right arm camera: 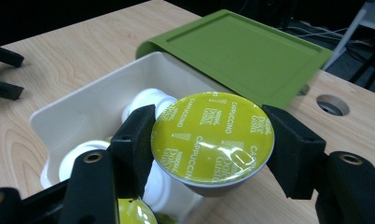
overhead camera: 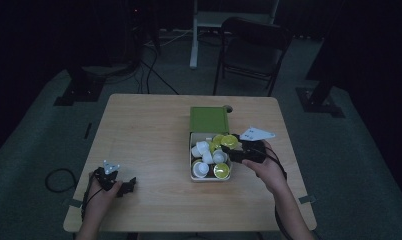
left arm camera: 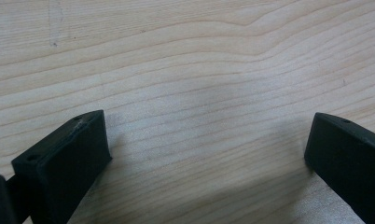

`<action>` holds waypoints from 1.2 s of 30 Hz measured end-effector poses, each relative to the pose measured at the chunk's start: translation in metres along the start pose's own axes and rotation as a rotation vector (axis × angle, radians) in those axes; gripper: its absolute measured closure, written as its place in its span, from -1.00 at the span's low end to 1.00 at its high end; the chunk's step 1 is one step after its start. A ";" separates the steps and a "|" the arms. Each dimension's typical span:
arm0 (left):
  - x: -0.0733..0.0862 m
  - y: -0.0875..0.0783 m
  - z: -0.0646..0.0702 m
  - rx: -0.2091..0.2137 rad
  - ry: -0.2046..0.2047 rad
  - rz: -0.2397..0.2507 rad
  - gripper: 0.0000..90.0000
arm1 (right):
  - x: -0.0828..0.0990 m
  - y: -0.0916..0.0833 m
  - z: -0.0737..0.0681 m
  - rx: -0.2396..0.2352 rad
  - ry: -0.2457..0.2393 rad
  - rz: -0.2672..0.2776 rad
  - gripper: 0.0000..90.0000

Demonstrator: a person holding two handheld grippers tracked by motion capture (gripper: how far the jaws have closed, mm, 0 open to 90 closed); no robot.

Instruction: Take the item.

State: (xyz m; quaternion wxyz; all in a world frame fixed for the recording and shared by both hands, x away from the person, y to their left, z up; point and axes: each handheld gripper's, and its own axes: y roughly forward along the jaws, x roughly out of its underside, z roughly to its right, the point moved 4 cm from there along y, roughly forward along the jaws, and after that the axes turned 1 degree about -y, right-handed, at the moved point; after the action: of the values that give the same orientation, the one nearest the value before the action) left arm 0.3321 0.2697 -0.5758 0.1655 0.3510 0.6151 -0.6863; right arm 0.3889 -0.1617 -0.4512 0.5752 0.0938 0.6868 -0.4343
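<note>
A white box sits right of the table's middle, with several white and yellow-green coffee capsules inside it. Its green lid lies flat just behind it. My right gripper is at the box's right rim, shut on a capsule with a yellow-green foil top, held over the box. My left gripper rests low over the table near the front left corner, open, with bare wood between its fingers.
The light wooden table has a round cable hole near the lid's far corner. A dark folding chair and a white stand are beyond the far edge. A cable loops on the floor at the left.
</note>
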 end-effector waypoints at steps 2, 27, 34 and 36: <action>0.000 0.000 0.000 0.001 -0.002 0.001 -1.00 | 0.003 -0.003 0.004 0.010 0.008 0.004 -0.15; 0.000 0.000 0.000 0.001 0.001 -0.002 -1.00 | 0.056 -0.035 0.050 0.165 0.116 -0.009 -0.15; 0.000 0.000 0.000 0.001 0.001 -0.002 -1.00 | 0.079 -0.039 0.064 0.212 0.172 -0.027 -0.16; 0.000 0.000 0.000 0.001 0.000 -0.002 -1.00 | 0.085 -0.040 0.068 0.221 0.184 -0.036 -0.16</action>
State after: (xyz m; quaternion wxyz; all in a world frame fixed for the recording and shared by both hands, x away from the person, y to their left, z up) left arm 0.3320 0.2698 -0.5758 0.1647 0.3507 0.6152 -0.6866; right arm 0.3849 -0.2652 -0.5035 0.4882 0.1837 0.6861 -0.5072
